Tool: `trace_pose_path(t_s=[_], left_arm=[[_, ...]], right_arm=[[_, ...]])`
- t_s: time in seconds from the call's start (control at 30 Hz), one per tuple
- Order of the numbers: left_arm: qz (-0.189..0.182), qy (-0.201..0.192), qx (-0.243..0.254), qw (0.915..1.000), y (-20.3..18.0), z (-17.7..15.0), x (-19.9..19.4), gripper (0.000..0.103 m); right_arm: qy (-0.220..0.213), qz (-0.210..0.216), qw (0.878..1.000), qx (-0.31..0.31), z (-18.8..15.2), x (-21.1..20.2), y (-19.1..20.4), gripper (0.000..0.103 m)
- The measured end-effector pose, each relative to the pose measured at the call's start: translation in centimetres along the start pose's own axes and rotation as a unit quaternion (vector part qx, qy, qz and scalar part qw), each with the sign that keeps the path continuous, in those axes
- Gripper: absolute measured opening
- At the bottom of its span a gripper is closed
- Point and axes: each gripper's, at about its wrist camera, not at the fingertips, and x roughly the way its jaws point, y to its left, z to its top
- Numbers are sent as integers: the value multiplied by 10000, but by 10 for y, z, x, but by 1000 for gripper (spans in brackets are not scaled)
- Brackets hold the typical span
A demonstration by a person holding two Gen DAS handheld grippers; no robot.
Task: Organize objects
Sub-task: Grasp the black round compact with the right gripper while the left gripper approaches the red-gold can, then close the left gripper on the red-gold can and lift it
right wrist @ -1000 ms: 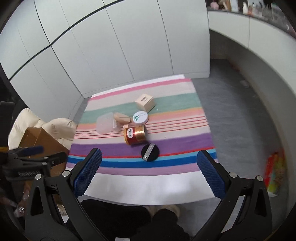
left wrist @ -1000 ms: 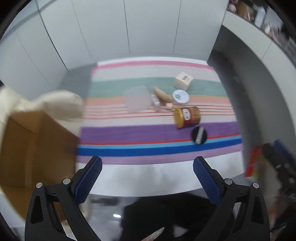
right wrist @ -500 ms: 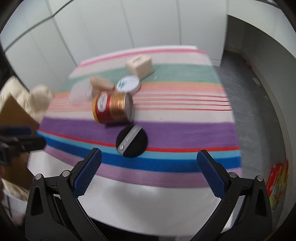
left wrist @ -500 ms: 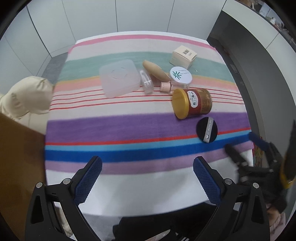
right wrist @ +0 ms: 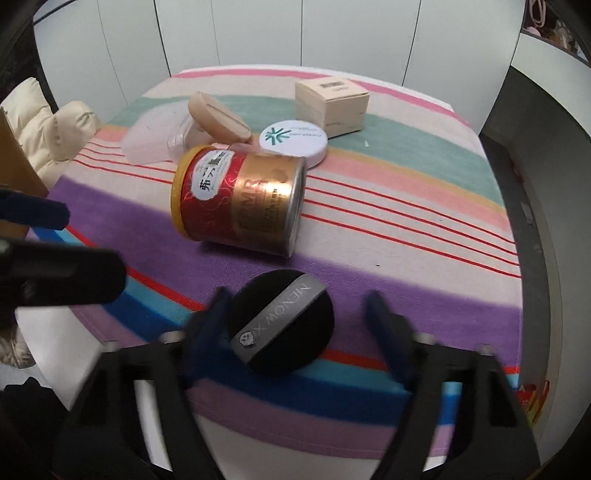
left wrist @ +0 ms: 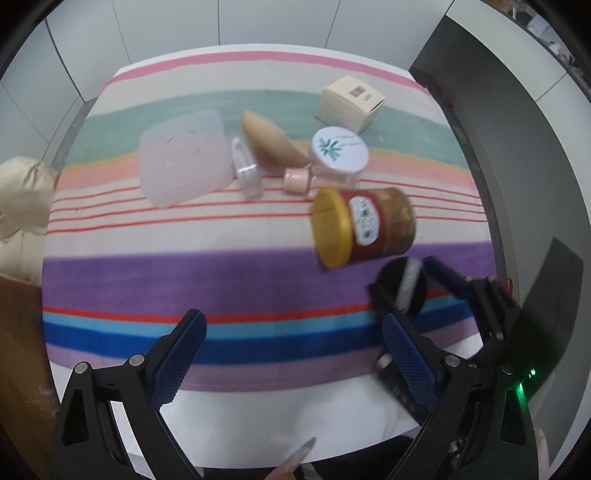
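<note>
A black round powder puff [right wrist: 284,325] with a grey band lies on the striped cloth [right wrist: 406,258], between the fingers of my open right gripper [right wrist: 299,314]; it also shows in the left wrist view [left wrist: 404,286]. Behind it a red and gold can [right wrist: 240,203] lies on its side. Farther back sit a white-lidded jar [right wrist: 293,140], a beige box [right wrist: 332,103], a tan puff [right wrist: 218,118] and a clear plastic case [left wrist: 184,158]. My left gripper [left wrist: 291,350] is open and empty above the cloth's front edge.
A small pink bottle [left wrist: 297,179] and a clear vial [left wrist: 245,168] lie by the case. A cream jacket [right wrist: 48,129] and a cardboard box [left wrist: 18,332] are left of the table. White cabinet doors [right wrist: 277,33] stand behind. Grey floor [right wrist: 554,206] lies to the right.
My right gripper has dropped and moved forward until its fingers flank the black puff. My left gripper has moved closer to the cloth. Nothing on the cloth has moved.
</note>
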Motion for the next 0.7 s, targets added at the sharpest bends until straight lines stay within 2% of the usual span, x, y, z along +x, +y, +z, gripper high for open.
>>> trace_pose_path(t_s=[0.17, 0.33, 0.5, 0.57, 0.63, 0.67, 0.7], left_arm=[[-196, -24, 76, 9998, -26, 11, 7, 97], [-116, -101, -129, 9998, -47, 31, 22, 98], [176, -175, -311, 9992, -54, 47, 46, 98], [311, -141, -310, 9989, -52, 48, 58, 95], [314, -95, -395, 9987, -48, 46, 67, 76], [300, -238, -372, 9986, -47, 44, 64, 76], [234, -356, -337, 9985, -46, 43, 61, 70]], right_arm=[[68, -91, 9979, 638, -12, -11, -35, 49], [45, 65, 9938, 1109, -31, -23, -55, 48], [111, 70, 9935, 1128, -28, -24, -54, 48], [127, 94, 9932, 1153, -31, -27, -57, 48], [144, 114, 9927, 1192, -31, -27, -59, 48], [155, 112, 9925, 1210, -29, -26, -58, 48], [163, 109, 9922, 1229, -29, -27, -58, 48]])
